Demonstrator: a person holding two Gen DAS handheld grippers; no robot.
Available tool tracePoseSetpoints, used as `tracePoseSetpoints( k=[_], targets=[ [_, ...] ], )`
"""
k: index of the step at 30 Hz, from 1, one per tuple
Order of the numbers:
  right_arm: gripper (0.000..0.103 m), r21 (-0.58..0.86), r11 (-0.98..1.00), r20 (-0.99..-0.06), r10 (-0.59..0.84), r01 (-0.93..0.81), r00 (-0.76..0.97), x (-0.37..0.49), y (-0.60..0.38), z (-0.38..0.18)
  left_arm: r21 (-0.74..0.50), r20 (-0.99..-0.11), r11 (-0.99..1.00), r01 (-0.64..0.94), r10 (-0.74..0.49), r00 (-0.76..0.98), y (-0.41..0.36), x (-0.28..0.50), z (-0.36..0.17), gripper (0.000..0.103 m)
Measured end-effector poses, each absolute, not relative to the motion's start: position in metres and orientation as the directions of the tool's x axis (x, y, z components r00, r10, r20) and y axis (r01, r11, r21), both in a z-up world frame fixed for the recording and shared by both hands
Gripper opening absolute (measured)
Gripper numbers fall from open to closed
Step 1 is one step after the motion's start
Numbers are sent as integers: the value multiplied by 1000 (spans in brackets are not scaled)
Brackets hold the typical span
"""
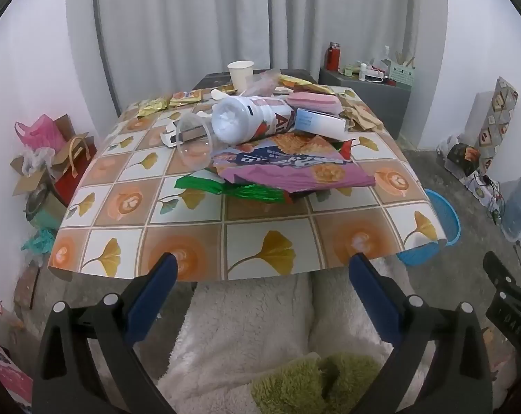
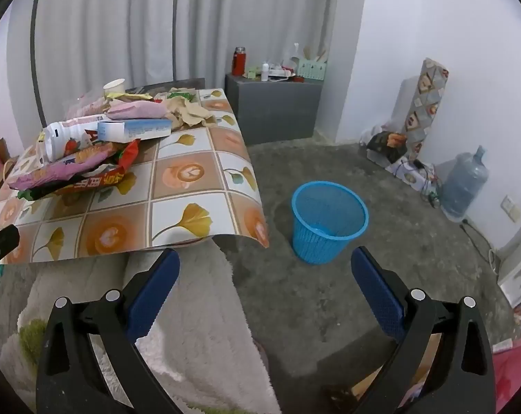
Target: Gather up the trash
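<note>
A pile of trash lies on the patterned table (image 1: 253, 245): a white bottle (image 1: 250, 120) on its side, a clear plastic cup (image 1: 195, 141), a purple snack bag (image 1: 295, 169), a green wrapper (image 1: 239, 189), a blue-white box (image 1: 319, 122), a pink packet (image 1: 315, 101) and a paper cup (image 1: 240, 73). A blue mesh bin (image 2: 327, 220) stands on the floor right of the table and looks empty. My left gripper (image 1: 262, 267) is open and empty at the table's near edge. My right gripper (image 2: 265, 262) is open and empty, above the floor near the bin.
A grey cabinet (image 2: 274, 107) with a red flask (image 2: 239, 61) stands behind the table. A water jug (image 2: 464, 183) and boxes stand by the right wall. Bags and cardboard (image 1: 50, 158) crowd the left wall. White fleece-clad legs (image 1: 253, 327) show below both grippers.
</note>
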State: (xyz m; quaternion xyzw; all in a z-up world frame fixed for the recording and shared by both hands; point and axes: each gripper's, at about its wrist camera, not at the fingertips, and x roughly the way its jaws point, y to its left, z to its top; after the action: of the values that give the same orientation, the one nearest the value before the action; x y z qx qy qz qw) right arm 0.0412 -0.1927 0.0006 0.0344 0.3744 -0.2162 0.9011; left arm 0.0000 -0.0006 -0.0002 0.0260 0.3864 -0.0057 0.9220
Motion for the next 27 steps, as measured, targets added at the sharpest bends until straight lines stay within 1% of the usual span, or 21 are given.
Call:
tracePoseSetpoints(
  k=[14,27],
  targets=[
    [95,-104,905,-685,-367,413,629,42,-189,2,40,-722,999,33,6,692,0,0,0,97],
    [95,-111,903,-675,-376,416,635,41,-189,12,45,-712,998,37,7,702,-3,-4,1,97]
  ],
)
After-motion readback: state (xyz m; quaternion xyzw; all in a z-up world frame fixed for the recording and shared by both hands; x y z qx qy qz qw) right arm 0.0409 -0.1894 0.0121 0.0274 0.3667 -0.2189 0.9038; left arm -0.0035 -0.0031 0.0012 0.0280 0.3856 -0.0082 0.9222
